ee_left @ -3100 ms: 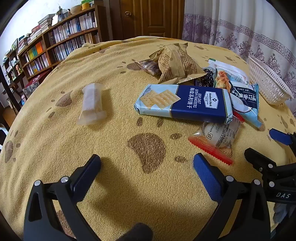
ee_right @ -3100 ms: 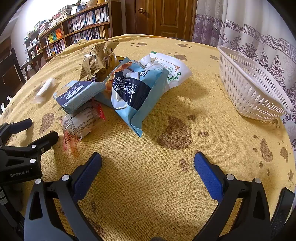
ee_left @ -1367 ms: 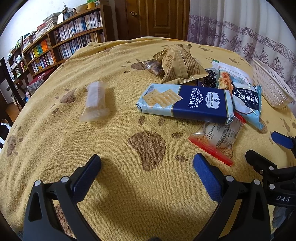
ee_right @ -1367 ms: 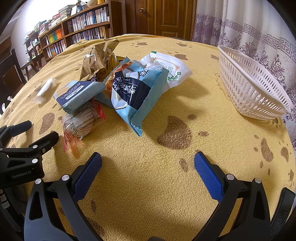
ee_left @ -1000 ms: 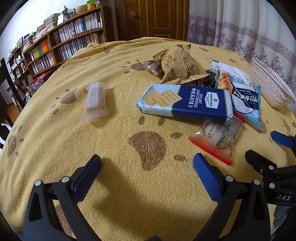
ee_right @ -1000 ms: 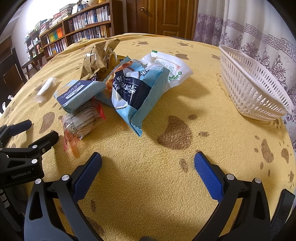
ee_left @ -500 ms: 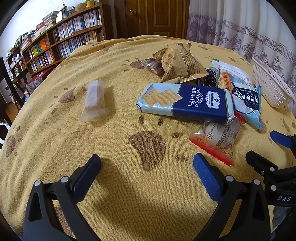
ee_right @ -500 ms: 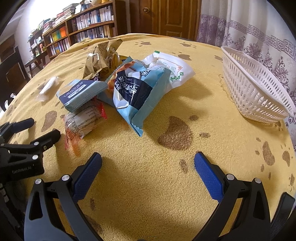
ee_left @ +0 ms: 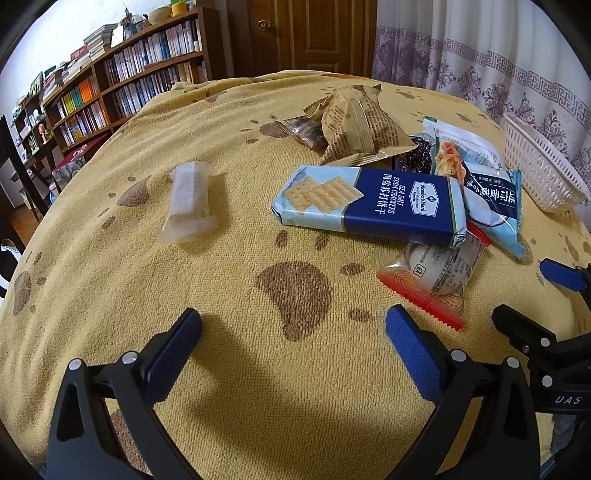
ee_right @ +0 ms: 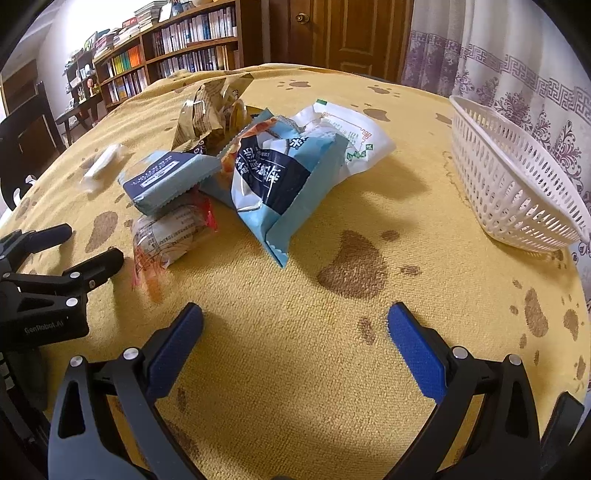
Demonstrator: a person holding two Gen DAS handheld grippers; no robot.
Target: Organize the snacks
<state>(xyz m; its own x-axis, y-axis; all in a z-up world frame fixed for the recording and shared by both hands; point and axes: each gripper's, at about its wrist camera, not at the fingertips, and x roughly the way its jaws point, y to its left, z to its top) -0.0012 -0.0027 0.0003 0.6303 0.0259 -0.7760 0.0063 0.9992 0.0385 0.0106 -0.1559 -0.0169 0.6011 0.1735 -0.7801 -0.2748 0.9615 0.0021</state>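
A pile of snacks lies on the yellow paw-print tablecloth (ee_left: 258,369). A blue soda cracker pack (ee_left: 369,205) rests on a clear red-edged pastry packet (ee_left: 436,273) and a light-blue bag (ee_right: 273,173). A brown paper-look bag (ee_left: 358,122) and a white bag (ee_right: 351,133) lie behind. A clear wrapped bar (ee_left: 188,195) lies apart to the left. An empty white basket (ee_right: 517,177) stands at the right. My left gripper (ee_left: 291,332) and right gripper (ee_right: 293,325) are both open and empty, near the table's front, short of the pile.
A bookshelf (ee_left: 122,88) and a wooden door (ee_left: 314,33) stand behind the table. A patterned curtain (ee_left: 498,62) hangs at the right. A dark chair (ee_right: 26,136) stands at the left. The right gripper also shows in the left wrist view (ee_left: 554,306).
Both grippers have stayed open and nearly still. The right wrist view has shifted slightly closer to the pile. No snack has moved.
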